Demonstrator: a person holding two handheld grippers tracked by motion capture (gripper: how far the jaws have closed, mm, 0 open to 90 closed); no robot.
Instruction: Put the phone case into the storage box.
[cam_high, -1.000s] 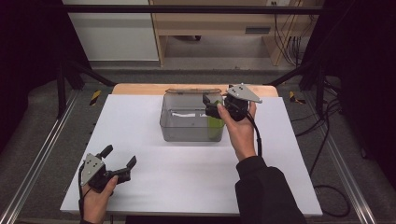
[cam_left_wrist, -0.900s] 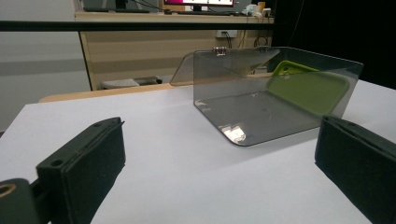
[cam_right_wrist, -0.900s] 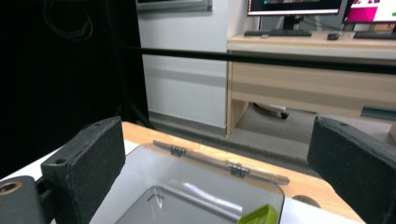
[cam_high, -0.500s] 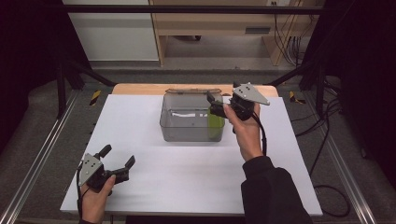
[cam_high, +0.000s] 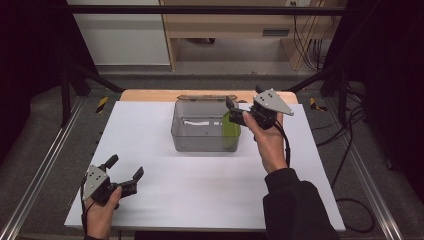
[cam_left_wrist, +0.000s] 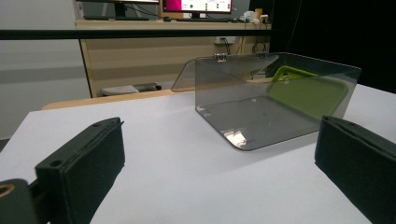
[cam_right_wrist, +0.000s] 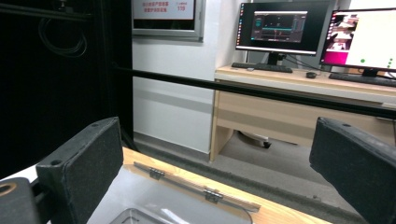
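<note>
Clear smoky-grey plastic box (cam_high: 200, 131) w/ lid hinged back, flat lime-green plastic piece (cam_high: 231, 131) inside at its right end, right gripper (cam_high: 235, 112) above that end, jaws apart, left gripper (cam_high: 125, 171) near table's (cam_high: 200, 200) front-left corner, jaws apart

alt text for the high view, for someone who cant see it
A person's right gripper, jaws open, hovers at the right edge of a clear grey box holding a green item, on a white table. The left gripper, also open, is held low near the table's front left corner.

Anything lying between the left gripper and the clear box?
No. The white table is bare between the left gripper and the clear box, in the high and left gripper views.
</note>
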